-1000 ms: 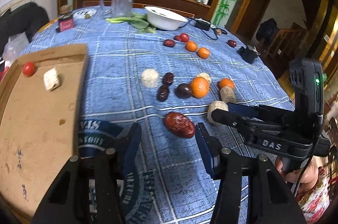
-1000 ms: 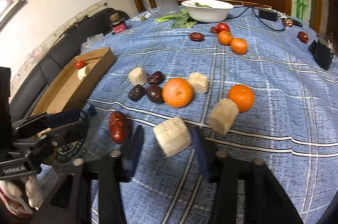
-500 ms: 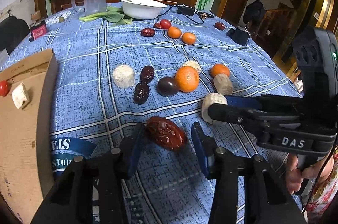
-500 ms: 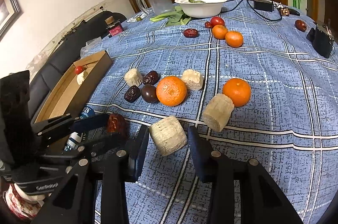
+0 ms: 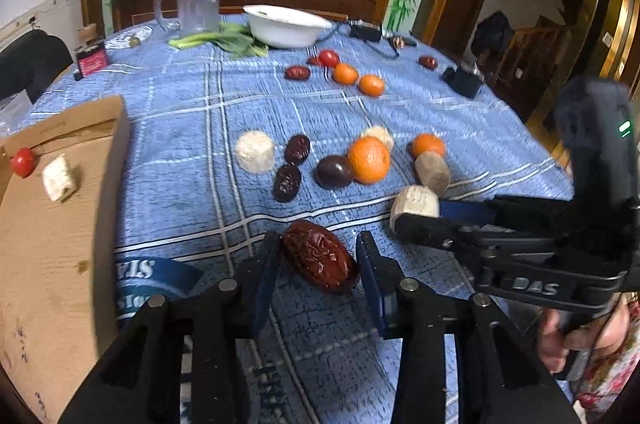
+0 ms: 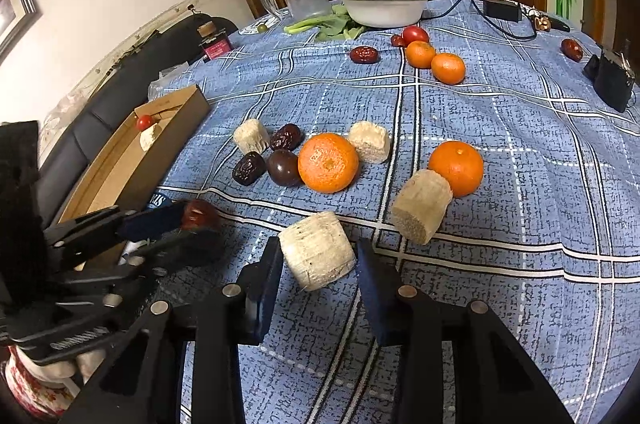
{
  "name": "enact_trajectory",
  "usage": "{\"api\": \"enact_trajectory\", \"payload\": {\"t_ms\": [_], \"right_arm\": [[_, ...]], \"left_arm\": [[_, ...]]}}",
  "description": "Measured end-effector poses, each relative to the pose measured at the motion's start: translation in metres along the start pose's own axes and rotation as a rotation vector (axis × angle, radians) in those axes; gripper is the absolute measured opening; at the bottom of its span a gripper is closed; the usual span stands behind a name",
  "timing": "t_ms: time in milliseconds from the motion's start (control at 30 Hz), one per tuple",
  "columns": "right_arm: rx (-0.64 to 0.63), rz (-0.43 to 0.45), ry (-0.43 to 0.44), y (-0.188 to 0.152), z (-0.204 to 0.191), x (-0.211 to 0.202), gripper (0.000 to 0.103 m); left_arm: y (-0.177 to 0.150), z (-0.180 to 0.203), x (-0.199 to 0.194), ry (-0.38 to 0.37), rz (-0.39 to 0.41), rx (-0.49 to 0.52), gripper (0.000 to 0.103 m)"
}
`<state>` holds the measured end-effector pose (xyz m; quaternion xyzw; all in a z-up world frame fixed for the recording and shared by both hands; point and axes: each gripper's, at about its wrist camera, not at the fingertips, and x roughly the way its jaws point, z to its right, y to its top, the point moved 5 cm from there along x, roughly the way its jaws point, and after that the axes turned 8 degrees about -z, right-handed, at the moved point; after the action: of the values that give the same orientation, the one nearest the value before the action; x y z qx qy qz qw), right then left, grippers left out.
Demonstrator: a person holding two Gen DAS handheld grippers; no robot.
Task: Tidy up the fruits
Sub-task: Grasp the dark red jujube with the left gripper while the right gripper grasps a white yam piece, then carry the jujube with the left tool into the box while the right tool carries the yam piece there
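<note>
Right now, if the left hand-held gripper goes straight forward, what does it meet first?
The big red date, already between the fingers of the left hand-held gripper. Beyond it, probably the two dark dates, though depth is unclear.

Blue plaid table [image 5: 180,128] carries fruits [image 5: 368,160], box [image 5: 48,232].

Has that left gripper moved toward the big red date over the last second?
Yes. The left gripper advanced; the red date, lying beyond its jaws before, now sits between them on the same tablecloth stripe.
</note>
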<state>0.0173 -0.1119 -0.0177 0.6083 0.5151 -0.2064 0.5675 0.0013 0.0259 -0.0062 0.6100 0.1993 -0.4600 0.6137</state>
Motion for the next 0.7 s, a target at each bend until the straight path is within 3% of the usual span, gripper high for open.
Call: {"api": "enact_trajectory", "payload": {"t_ms": [367, 700], "right_arm": [[-0.03, 0.031, -0.038, -0.003, -0.025, -0.021, 0.039], [-0.108, 0.154, 0.033, 0.049, -0.105, -0.08, 0.04]], "left_arm": [[-0.012, -0.046, -0.094, 0.013, 0.143, -0.078, 0.037], [0.001, -0.12, -0.178, 0.158, 0.25, -0.107, 0.036]]}}
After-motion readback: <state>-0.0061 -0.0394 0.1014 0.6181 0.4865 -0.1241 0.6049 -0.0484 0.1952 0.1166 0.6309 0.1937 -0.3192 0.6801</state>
